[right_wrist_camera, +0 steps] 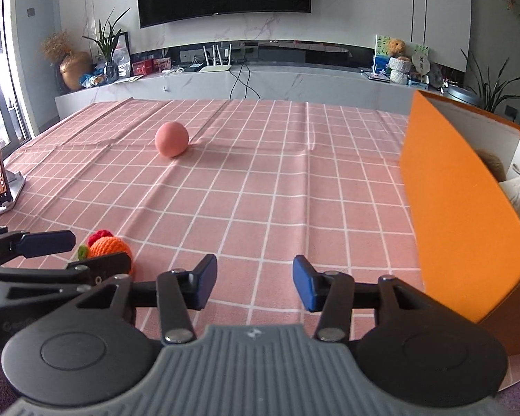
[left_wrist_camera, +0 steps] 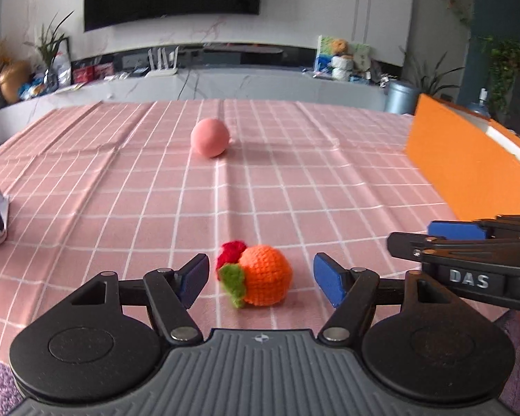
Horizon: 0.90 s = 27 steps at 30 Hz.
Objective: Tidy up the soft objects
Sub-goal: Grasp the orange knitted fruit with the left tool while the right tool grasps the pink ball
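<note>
The left hand-held gripper (left_wrist_camera: 258, 279) stands spread wide around the crocheted orange (left_wrist_camera: 265, 275), low in the middle of the left wrist view, with a gap on each side and neither pad pressing it, so nothing is grasped yet. The toy sits a little nearer the left-hand pad, with its green leaf and red tuft on that side. If the pads shut unevenly, I would expect the nearer one to nudge the toy sideways or catch only the leaf, and a soft knit can squeeze out of a shallow pinch.

The right hand-held gripper (right_wrist_camera: 254, 282) is released and empty over bare checked cloth on the bench (right_wrist_camera: 294, 190), just beside the left one; the two tools could knock together.

The pink ball (right_wrist_camera: 171, 138) lies well apart, in the upper middle, and would roll if the cloth were tugged. The orange box (right_wrist_camera: 450, 208) at the right edge already holds soft things.
</note>
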### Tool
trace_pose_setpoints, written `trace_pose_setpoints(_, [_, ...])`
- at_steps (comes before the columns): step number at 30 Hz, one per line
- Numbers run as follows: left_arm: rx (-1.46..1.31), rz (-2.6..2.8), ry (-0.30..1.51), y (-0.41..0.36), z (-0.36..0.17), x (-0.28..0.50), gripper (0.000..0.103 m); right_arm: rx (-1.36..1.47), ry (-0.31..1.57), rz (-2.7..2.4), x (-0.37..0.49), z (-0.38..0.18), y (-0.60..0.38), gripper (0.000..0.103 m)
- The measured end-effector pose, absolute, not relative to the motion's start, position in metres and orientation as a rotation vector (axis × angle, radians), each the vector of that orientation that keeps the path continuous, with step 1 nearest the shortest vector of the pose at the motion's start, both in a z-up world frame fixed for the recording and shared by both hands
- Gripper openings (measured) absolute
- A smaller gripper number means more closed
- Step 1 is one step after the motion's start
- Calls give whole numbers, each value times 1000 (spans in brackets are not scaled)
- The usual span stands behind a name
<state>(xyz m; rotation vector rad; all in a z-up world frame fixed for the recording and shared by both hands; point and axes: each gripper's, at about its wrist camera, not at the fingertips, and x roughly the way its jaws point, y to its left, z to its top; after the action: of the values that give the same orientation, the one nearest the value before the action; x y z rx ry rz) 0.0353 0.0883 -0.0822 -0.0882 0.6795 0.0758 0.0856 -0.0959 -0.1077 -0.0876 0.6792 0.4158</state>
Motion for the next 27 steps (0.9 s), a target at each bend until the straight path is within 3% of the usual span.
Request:
trace_pose_setpoints(4, [-84, 90, 698, 90, -89, 41, 76, -80, 701, 442, 89, -113, -94, 48])
trace_pose_setpoints(7, [-83, 83, 717, 90, -94, 45, 70, -87, 706, 463, 90, -116, -90, 48])
trace_pose_setpoints(9, [-89, 71, 725, 90, -96, 47, 60, -94, 707, 474, 91, -118, -88, 48])
trace_pose_setpoints(27, [-207, 149, 675, 156, -66, 99, 59, -193, 628, 556, 160, -97, -25, 51])
